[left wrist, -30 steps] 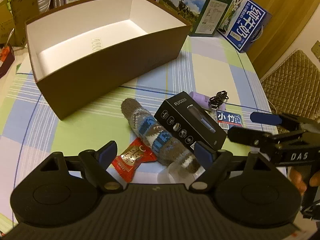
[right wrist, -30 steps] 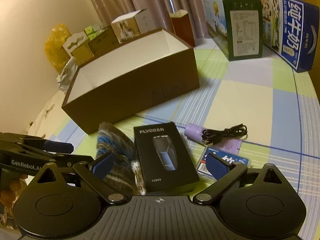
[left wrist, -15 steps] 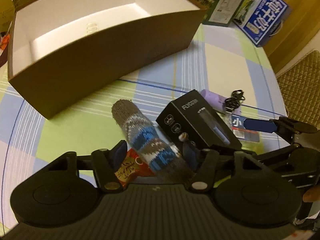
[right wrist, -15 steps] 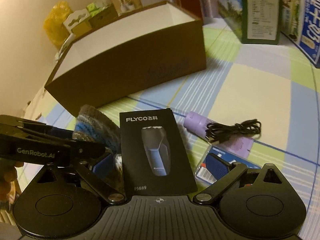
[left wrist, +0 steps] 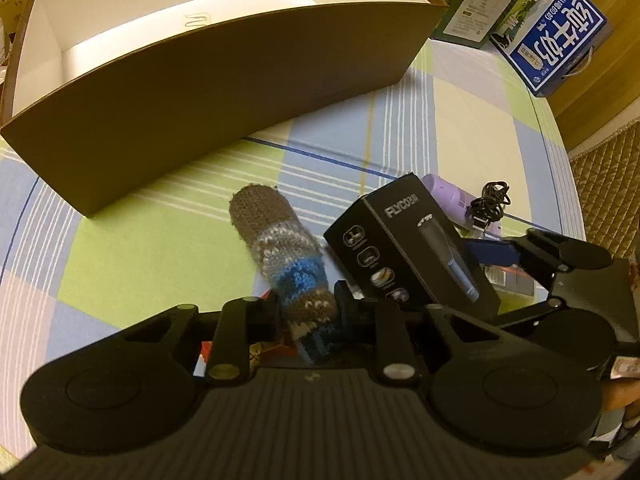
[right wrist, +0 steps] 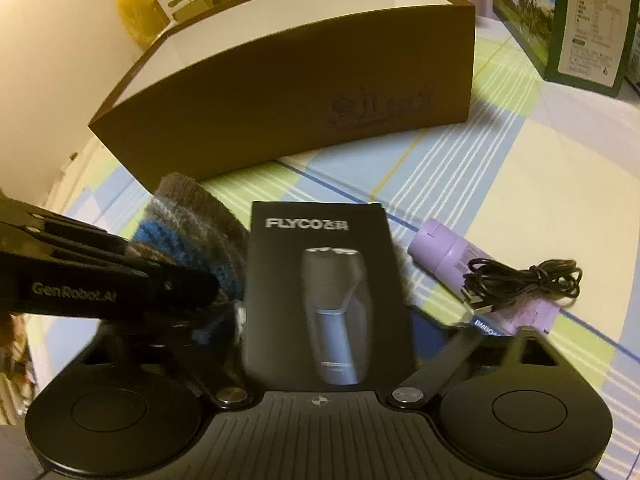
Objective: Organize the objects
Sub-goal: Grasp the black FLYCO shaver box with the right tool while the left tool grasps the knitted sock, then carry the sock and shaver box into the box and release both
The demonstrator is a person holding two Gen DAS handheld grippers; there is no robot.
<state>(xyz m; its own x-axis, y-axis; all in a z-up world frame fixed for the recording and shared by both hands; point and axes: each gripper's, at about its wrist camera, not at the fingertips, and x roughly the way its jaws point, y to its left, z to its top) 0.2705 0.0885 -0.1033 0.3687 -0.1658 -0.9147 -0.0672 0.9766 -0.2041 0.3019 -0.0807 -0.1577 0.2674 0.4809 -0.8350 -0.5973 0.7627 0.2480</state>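
My left gripper (left wrist: 308,316) is shut on the near end of a knitted grey-and-blue pouch (left wrist: 276,240) that lies on the checked tablecloth (left wrist: 132,248). Beside it lies a black FLYCO shaver box (right wrist: 320,280). My right gripper (right wrist: 332,320) stands open, with a finger on each side of that box. In the left wrist view the right gripper (left wrist: 488,280) reaches in from the right against the shaver box (left wrist: 404,252). The left gripper (right wrist: 200,284) crosses the pouch (right wrist: 192,220) in the right wrist view. A large open brown box (left wrist: 200,100) with a white inside stands behind.
A red snack packet (left wrist: 256,352) peeks out under my left fingers. A purple tube (right wrist: 444,252), a coiled black cable (right wrist: 528,280) and a blue-and-white packet (right wrist: 488,322) lie right of the shaver box. Milk cartons (left wrist: 560,28) stand at the back right, a quilted chair (left wrist: 608,184) beyond the edge.
My left gripper moved forward and closed from wide open onto the knitted pouch. My right gripper advanced until the shaver box sits between its fingers, the jaw about as wide as before.
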